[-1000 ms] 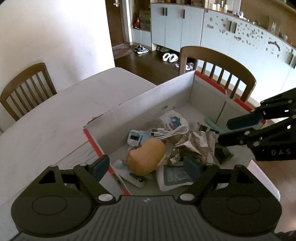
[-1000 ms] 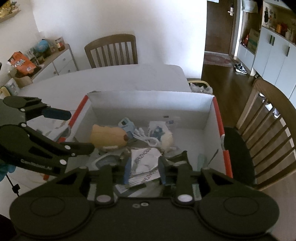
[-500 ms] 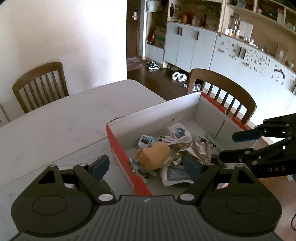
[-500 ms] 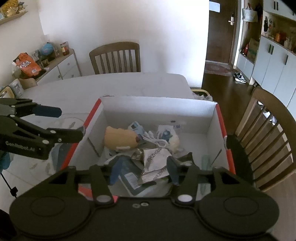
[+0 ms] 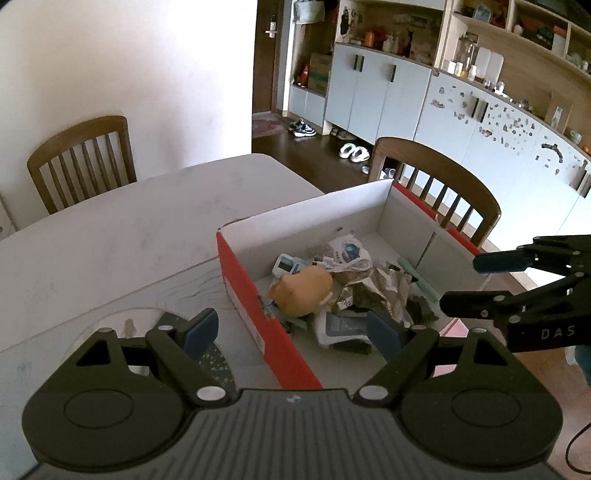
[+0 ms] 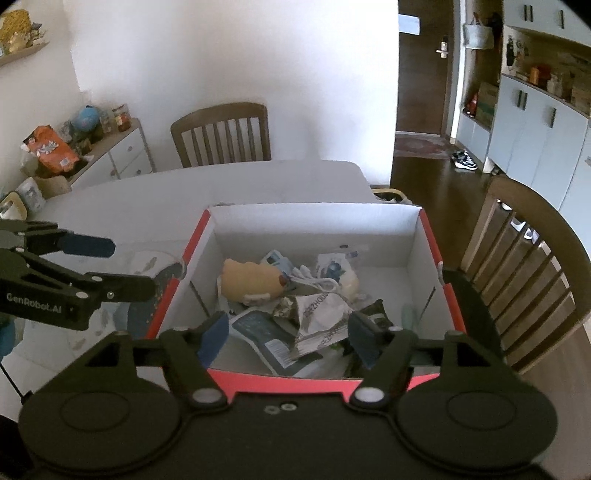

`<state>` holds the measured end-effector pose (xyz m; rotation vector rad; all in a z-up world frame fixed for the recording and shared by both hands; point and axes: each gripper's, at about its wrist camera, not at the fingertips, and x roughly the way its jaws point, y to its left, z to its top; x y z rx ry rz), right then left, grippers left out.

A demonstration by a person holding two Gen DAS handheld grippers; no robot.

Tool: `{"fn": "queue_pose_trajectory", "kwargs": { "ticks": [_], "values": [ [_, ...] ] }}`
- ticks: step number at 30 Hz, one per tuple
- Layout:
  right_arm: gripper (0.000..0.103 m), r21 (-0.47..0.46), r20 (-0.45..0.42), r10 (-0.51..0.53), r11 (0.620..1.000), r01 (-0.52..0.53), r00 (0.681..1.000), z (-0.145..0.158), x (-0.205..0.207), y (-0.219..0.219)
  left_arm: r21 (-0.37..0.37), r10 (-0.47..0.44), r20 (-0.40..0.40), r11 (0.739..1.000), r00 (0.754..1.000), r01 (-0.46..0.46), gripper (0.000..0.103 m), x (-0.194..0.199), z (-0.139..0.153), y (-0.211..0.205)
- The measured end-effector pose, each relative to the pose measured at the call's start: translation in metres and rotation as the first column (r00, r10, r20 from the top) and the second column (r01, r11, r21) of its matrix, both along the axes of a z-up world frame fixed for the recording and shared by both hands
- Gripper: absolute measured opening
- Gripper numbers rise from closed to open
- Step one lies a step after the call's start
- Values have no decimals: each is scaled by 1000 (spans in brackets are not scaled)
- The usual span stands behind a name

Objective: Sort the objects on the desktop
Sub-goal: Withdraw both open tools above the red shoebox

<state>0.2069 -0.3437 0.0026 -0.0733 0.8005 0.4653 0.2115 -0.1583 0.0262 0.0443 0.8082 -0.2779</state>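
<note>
Box (image 6: 314, 221) open from above, walls all round, clutter (image 6: 310, 314) covering its floor

I'm looking at a home, dining/living area w/ an entry hall. Pale dining table (image 6: 229, 184) w/ wooden slat-back chairs (image 6: 221, 134) round it. Dark wood floor, door (image 5: 266, 55) at the back, sneakers (image 5: 303, 127) & white slippers (image 5: 354, 151) left by pale blue cabinets (image 5: 376, 92). Open shelves (image 5: 509, 33) above hold jars, bottles, misc. bits. Low white sideboard (image 6: 122, 157) by the wall carries a globe, jars & an orange snack bag (image 6: 50, 147).
</note>
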Motion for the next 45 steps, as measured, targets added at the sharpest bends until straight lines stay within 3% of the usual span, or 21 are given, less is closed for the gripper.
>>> {"fn": "queue_pose_trajectory", "kwargs": {
  "ticks": [7, 11, 22, 45],
  "values": [
    [88, 12, 35, -28, 1000, 27, 999, 4, -12, 3, 19, -9, -10, 1000, 1000, 10, 87, -7, 0, 5],
    [91, 30, 46, -40, 999, 39, 998, 6, -20, 4, 29, -21, -14, 999, 1000, 21, 87, -12, -1, 7],
    [92, 18, 82, -76, 997, 75, 994, 6, -46, 18, 35, -33, -16, 999, 999, 34, 87, -28, -3, 15],
    [92, 4, 70, -169, 986, 169, 983, 3, -80, 25, 39, -171, -29, 984, 985, 172, 87, -53, -12, 12]
  ]
}}
